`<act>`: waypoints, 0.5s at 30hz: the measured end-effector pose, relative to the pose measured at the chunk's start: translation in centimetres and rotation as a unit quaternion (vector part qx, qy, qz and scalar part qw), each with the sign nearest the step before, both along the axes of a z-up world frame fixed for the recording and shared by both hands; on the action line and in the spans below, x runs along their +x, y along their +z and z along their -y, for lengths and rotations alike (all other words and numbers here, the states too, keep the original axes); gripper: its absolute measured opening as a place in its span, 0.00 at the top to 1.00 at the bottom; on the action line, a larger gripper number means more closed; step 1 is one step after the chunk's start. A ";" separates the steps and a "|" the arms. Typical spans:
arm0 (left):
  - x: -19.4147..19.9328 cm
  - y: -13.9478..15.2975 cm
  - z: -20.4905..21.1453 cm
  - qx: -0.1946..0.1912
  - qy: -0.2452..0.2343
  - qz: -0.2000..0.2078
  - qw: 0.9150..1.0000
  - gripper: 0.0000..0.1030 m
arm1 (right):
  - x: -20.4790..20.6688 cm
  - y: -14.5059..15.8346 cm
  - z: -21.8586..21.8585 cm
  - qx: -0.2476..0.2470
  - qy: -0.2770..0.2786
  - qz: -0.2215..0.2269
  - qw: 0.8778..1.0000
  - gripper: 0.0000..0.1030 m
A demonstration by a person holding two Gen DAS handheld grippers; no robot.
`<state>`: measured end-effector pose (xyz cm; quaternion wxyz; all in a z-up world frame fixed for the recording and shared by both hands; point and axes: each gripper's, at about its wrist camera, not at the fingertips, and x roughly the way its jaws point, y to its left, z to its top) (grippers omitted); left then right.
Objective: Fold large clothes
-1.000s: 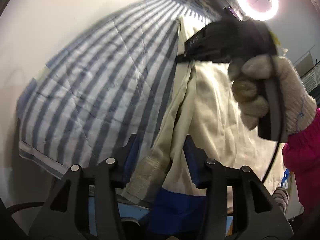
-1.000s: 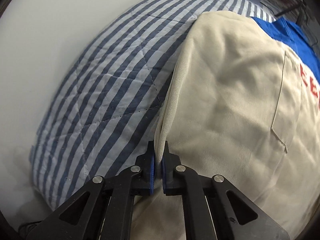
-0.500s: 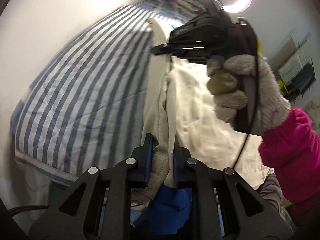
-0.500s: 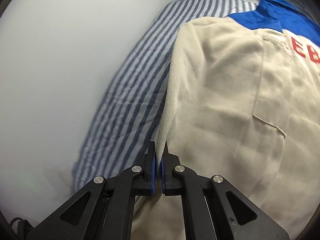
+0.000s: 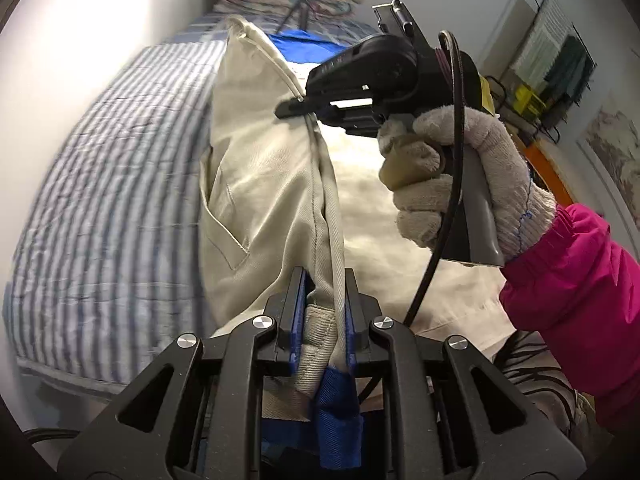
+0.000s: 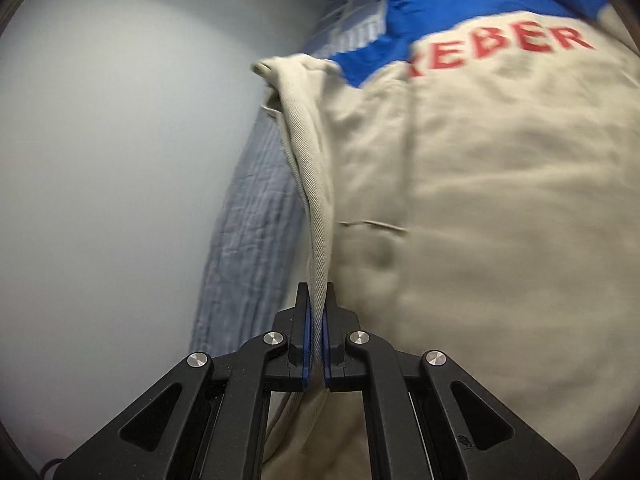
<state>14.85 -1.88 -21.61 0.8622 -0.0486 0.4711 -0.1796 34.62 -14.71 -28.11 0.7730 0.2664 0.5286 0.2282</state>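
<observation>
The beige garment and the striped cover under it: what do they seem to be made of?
Garment: probably cotton twill, matte; fine diagonal ribs show along the pinched edge. Cover: seemingly quilted cotton, matte; stitch lines and puckered blue-white stripes.

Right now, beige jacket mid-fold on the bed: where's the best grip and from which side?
Grip the raised side edge of the beige jacket, where the cloth is doubled into a firm ridge, coming from above and along that edge. Both already do: the left gripper is clamped on the thick hem end, having just closed there, and the right gripper pinches the same ridge farther up. The flat panel offers no edge to pinch.
</observation>
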 end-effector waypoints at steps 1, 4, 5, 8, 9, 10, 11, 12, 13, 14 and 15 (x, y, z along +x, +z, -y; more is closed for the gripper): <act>-0.1 -0.2 0.4 -0.001 -0.006 -0.007 1.000 0.86 | -0.3 -0.6 1.2 -0.010 -0.005 -0.005 1.000 0.97; 0.5 -0.9 1.1 -0.014 -0.017 -0.030 0.999 0.85 | -0.5 -2.3 2.9 -0.026 -0.020 -0.022 0.999 0.97; 0.7 -1.0 1.0 -0.025 -0.019 -0.041 0.999 0.84 | -0.5 -3.2 2.4 -0.031 -0.024 -0.028 0.999 0.97; 0.5 -0.8 0.7 -0.054 -0.027 -0.046 0.997 0.82 | -0.7 -4.2 3.0 -0.067 -0.023 -0.048 0.996 0.97; 0.3 -0.5 0.3 -0.067 -0.033 -0.045 0.996 0.82 | -0.9 -4.5 3.1 -0.070 -0.022 -0.051 0.996 0.97; 0.0 -0.3 -0.1 -0.080 -0.037 -0.047 0.995 0.82 | -1.0 -4.5 3.3 -0.070 -0.020 -0.051 0.996 0.97; -0.2 -0.1 -0.8 -0.096 -0.040 -0.052 0.993 0.82 | -0.2 -4.3 3.0 -0.072 -0.018 -0.048 0.996 0.97; -0.7 0.1 -1.6 -0.116 -0.044 -0.058 0.991 0.82 | -0.2 -4.1 3.0 -0.077 -0.015 -0.044 0.996 0.95; -1.5 0.4 -2.3 -0.128 -0.045 -0.060 0.989 0.82 | -0.3 -3.6 3.1 -0.083 -0.014 -0.040 0.996 0.91; -2.0 0.6 -3.3 -0.139 -0.041 -0.059 0.988 0.82 | -0.4 -3.2 3.2 -0.087 -0.015 -0.037 0.995 0.91; -2.3 0.6 -4.4 -0.146 -0.033 -0.055 0.987 0.82 | -0.7 -2.8 3.4 -0.086 -0.016 -0.033 0.996 0.91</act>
